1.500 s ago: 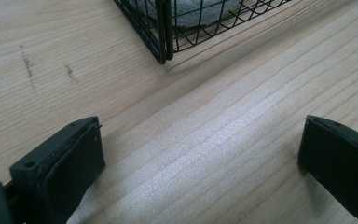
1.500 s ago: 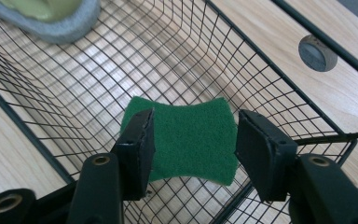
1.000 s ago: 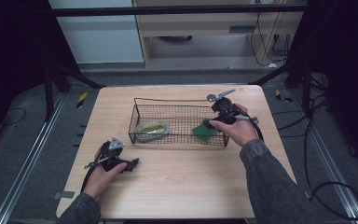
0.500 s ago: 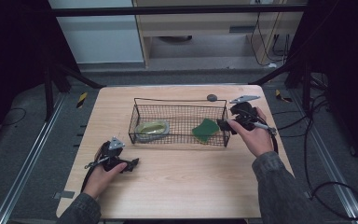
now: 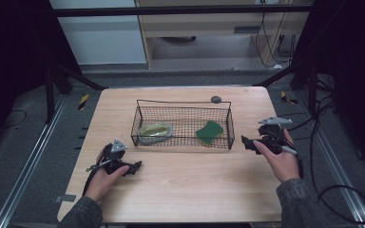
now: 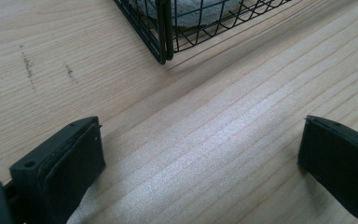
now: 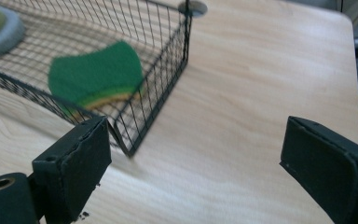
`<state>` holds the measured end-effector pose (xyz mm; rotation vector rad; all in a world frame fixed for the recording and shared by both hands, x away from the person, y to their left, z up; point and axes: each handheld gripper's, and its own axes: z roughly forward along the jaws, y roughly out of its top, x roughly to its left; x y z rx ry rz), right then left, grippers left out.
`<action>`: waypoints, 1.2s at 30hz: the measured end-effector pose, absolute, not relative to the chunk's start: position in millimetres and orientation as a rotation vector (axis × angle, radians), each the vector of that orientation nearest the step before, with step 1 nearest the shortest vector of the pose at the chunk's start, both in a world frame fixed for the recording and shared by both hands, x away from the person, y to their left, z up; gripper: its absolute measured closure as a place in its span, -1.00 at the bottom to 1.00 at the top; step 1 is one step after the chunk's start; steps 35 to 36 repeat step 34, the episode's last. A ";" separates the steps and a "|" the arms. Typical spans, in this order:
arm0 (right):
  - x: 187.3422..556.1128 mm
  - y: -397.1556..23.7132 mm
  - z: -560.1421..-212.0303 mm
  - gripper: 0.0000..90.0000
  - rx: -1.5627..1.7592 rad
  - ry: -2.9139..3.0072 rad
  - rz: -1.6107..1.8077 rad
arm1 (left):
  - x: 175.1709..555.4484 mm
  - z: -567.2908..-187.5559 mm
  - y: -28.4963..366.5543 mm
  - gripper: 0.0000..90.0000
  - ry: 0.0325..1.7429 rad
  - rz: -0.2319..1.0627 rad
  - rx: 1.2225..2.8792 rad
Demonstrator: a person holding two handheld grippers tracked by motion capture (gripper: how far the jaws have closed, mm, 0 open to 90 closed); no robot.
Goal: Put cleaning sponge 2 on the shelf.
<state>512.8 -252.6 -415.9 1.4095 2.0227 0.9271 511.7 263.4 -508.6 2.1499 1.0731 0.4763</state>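
A black wire basket (image 5: 183,126) stands mid-table. In its right end lies a green sponge (image 5: 209,132), in its left end a grey-rimmed yellow-green pad (image 5: 155,131). My right gripper (image 5: 245,142) is low over the table just right of the basket and points at its near right corner (image 7: 168,93). Its jaws have just been opening and stand open with nothing between them (image 7: 193,163). The sponge (image 7: 95,74) lies behind the wire ahead of it. My left gripper (image 5: 137,166) rests open on the wood in front of the basket's near left corner (image 6: 163,32), with bare table between its jaws (image 6: 200,154).
A small grey round object (image 5: 216,99) sits on the table behind the basket's far right corner, also in the right gripper view (image 7: 192,7). Bare wood runs along the front of the table (image 5: 190,190). Cables trail on the floor to the right.
My right gripper has pulled away from over the basket's right end, moving right and down to the table beside it. The sponge stays in the basket. The left hand has kept still.
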 end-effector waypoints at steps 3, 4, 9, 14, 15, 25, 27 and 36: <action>508.3 -258.6 -432.4 -0.79 1.444 2.025 0.917 | 511.8 -508.6 263.4 -1.00 1.073 0.476 2.150; 507.7 -259.3 -437.3 -0.79 1.456 2.029 0.920 | 511.7 -508.6 263.4 -1.00 1.073 0.476 2.150; 511.3 -260.0 -458.0 -0.78 1.485 2.039 0.885 | 511.8 -508.6 263.4 -1.00 1.073 0.476 2.150; 518.0 -255.9 -478.0 -0.78 1.524 2.046 0.867 | 512.0 -508.7 263.2 -1.00 1.076 0.474 2.148; 519.2 -254.9 -481.5 -0.78 1.535 2.055 0.851 | 512.0 -508.7 263.2 -1.00 1.076 0.474 2.147; 522.3 -252.7 -503.5 -0.81 1.580 2.046 0.799 | 512.5 -508.7 263.1 -1.00 1.076 0.474 2.148; 521.3 -253.1 -505.1 -0.87 1.572 2.040 0.795 | 512.5 -508.7 263.1 -1.00 1.076 0.474 2.148; 516.6 -255.9 -512.3 -0.94 1.535 1.981 0.849 | 512.5 -508.7 263.1 -1.00 1.076 0.474 2.148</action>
